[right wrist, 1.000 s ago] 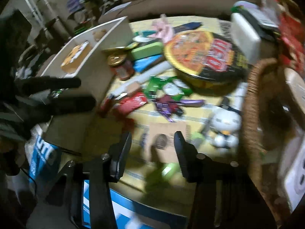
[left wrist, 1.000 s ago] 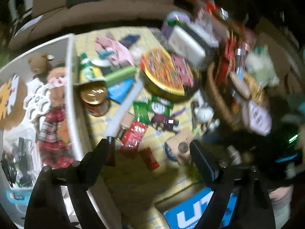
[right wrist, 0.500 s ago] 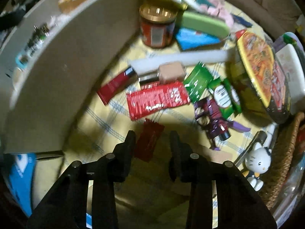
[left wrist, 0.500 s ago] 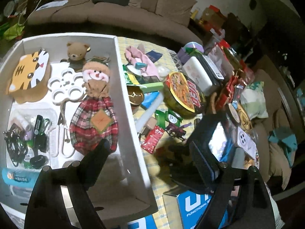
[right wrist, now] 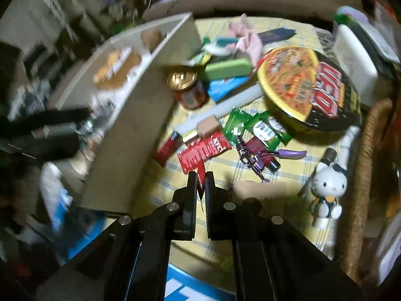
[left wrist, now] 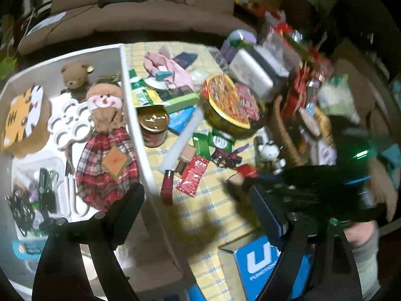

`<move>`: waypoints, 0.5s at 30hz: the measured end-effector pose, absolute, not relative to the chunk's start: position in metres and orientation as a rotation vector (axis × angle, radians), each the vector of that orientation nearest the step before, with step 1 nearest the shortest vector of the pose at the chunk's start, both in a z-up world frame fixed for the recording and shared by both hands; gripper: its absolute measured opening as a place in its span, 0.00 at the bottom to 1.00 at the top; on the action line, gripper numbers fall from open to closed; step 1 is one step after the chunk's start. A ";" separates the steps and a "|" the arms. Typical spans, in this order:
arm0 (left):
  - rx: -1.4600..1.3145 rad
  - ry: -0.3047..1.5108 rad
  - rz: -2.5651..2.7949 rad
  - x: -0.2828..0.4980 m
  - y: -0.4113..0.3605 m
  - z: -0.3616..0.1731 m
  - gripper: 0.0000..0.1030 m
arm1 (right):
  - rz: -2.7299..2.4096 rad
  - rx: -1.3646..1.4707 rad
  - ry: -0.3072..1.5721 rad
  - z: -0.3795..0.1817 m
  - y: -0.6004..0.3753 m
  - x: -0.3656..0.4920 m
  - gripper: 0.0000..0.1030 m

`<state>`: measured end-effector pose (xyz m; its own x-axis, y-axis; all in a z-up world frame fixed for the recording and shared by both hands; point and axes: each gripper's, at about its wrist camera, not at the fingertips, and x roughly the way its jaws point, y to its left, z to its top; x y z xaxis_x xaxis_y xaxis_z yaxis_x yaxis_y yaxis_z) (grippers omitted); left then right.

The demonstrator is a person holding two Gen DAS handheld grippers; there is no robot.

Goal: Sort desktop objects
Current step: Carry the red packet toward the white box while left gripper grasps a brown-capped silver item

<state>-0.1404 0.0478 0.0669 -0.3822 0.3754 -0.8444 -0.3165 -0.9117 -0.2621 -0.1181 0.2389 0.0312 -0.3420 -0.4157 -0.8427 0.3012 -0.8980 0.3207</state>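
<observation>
— Since the right claw [right wrist: 200,175] had pinched shut on the small red sachet [right wrist: 201,178], what did a good carry ask of it?
— A steady squeeze, I'd judge. Only a thin red sliver showed between its fingers, so the hold looked slight, and a flat packet like that could slip edgewise. It hung above the checked desk [right wrist: 225,160], just short of the KFC ketchup packet [right wrist: 203,151] that lay ahead of the tips.
— And where should it have gone?
— That I couldn't tell for sure. The white sorting box [left wrist: 136,125] stood to the left of that claw, already holding a tiger cushion [left wrist: 21,115], a snowman doll [left wrist: 106,135] and a teddy bear [left wrist: 72,75]. The woven basket [right wrist: 361,155] stood to its right. Whichever it was, the wall needed clearing before letting go.
— What of the other one?
— The left claw [left wrist: 198,200] hung spread wide and held nothing, its left finger over the box, its right over the desk. Best kept out of the right one's path.
— Anything to avoid?
— The red jar [right wrist: 188,87] and the cat figurine [right wrist: 329,183] stood upright either side of the route; a low swing might topple them.
</observation>
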 end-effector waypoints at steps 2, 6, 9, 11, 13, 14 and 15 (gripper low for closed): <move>-1.458 0.035 2.309 -0.145 0.064 0.063 0.85 | -2.272 1.438 -0.236 0.035 0.251 -0.117 0.06; -1.513 0.294 2.282 -0.161 0.098 0.053 0.84 | -2.246 1.415 -0.367 0.024 0.268 -0.125 0.06; -1.584 0.459 2.231 -0.179 0.121 0.036 0.69 | -2.230 1.452 -0.397 0.012 0.275 -0.130 0.06; -1.620 0.531 2.205 -0.189 0.133 0.026 0.55 | -2.208 1.465 -0.452 0.005 0.285 -0.130 0.06; -1.644 0.592 2.176 -0.200 0.147 0.016 0.49 | -2.189 1.472 -0.498 0.000 0.293 -0.130 0.06; -1.653 0.609 2.170 -0.204 0.153 0.012 0.49 | -2.187 1.476 -0.508 -0.001 0.296 -0.131 0.06; -1.665 0.628 2.161 -0.209 0.161 0.007 0.49 | -2.192 1.478 -0.511 -0.001 0.300 -0.131 0.06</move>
<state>-0.2088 0.1609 0.0067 -0.2550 0.0000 -0.9670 -0.5182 -0.8443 0.1366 -0.1309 0.2997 -0.0012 -0.3282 -0.5516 -0.7668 0.1557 -0.8323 0.5321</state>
